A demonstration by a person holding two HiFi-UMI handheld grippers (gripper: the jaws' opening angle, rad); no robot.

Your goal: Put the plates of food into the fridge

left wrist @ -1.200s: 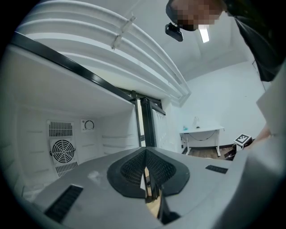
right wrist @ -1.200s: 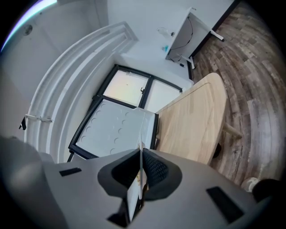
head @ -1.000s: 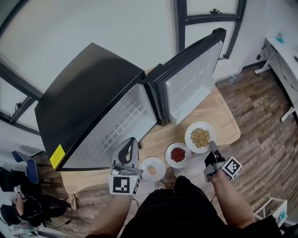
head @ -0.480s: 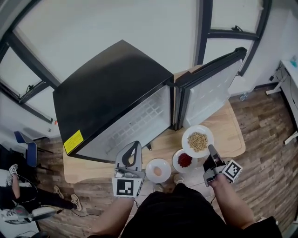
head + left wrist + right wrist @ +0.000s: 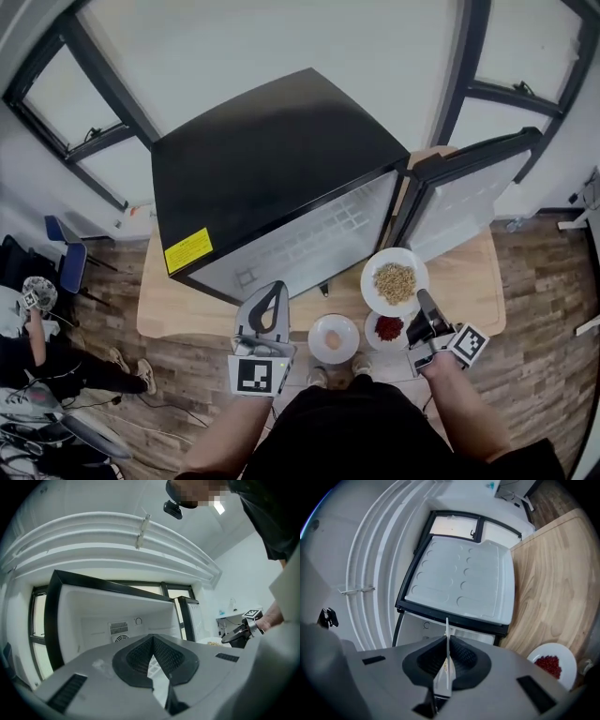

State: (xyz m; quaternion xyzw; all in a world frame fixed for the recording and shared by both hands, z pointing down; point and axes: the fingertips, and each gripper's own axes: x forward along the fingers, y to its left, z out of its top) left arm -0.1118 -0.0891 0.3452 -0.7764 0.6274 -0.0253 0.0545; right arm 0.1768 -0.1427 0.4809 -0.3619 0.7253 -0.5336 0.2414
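Our right tongs (image 5: 421, 302) pinch the rim of the stiff, breakable plate of grain (image 5: 395, 281), lower right before the open fridge (image 5: 281, 178), so it must ride level; our left tongs (image 5: 267, 305) are closed and empty.

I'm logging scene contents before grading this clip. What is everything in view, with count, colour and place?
fridge: one, black with a white interior, on the table, door open to the right
table: one, light wood, under the fridge
large plate: one, white, tan food, in front of the open door
red-food plate: one, white, small, table's near edge
middle plate: one, white, small, with a pale orange piece, left of the red-food plate
chair: one, blue, on the floor at left
left tongs: one, grey, shut and empty, facing the fridge opening
right tongs: one, grey, shut on the large plate's near rim
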